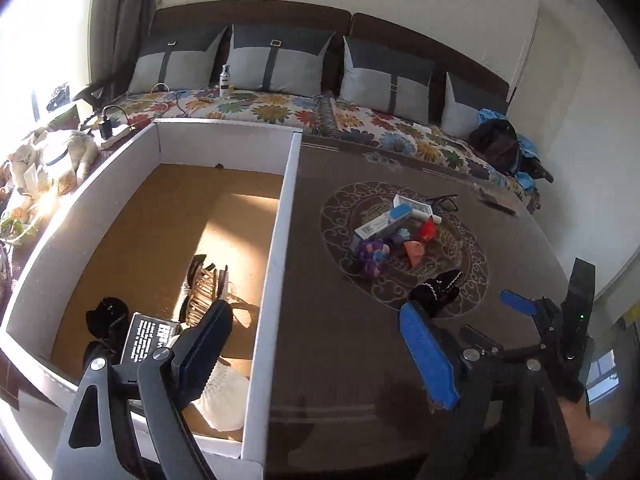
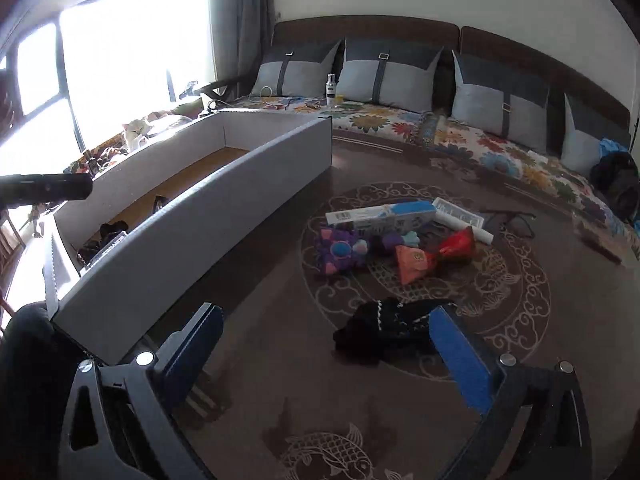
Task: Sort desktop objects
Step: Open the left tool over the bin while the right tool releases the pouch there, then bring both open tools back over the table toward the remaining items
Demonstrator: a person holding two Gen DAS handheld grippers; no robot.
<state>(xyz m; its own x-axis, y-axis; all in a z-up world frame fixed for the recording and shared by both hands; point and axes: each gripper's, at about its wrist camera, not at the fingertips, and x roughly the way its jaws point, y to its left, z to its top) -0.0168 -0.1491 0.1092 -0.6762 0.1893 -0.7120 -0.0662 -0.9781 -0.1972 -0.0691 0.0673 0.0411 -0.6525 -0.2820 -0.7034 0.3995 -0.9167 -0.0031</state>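
A white box (image 1: 280,240) with a brown floor sat on the counter (image 1: 340,360), holding a hair claw (image 1: 204,292), a black card with white print (image 1: 146,336), a black cloth (image 1: 106,316) and a white knitted piece (image 1: 224,400). Beside it, a black lace-trimmed cloth (image 2: 384,328) lay crumpled near a pile: toothpaste box (image 2: 380,216), purple plush toy (image 2: 340,252), orange packet (image 2: 412,264), red packet (image 2: 458,246).

Home living room. Long sofa (image 2: 460,136) along the wall with a floral cover and grey cushions (image 2: 384,74), curtained window (image 2: 132,40) with sun coming in, cat (image 1: 52,156) lying by the sill. Low brown table (image 2: 280,400) with a fish-and-cloud pattern, household odds and ends piled on it, white cardboard box (image 1: 276,264) beside them.
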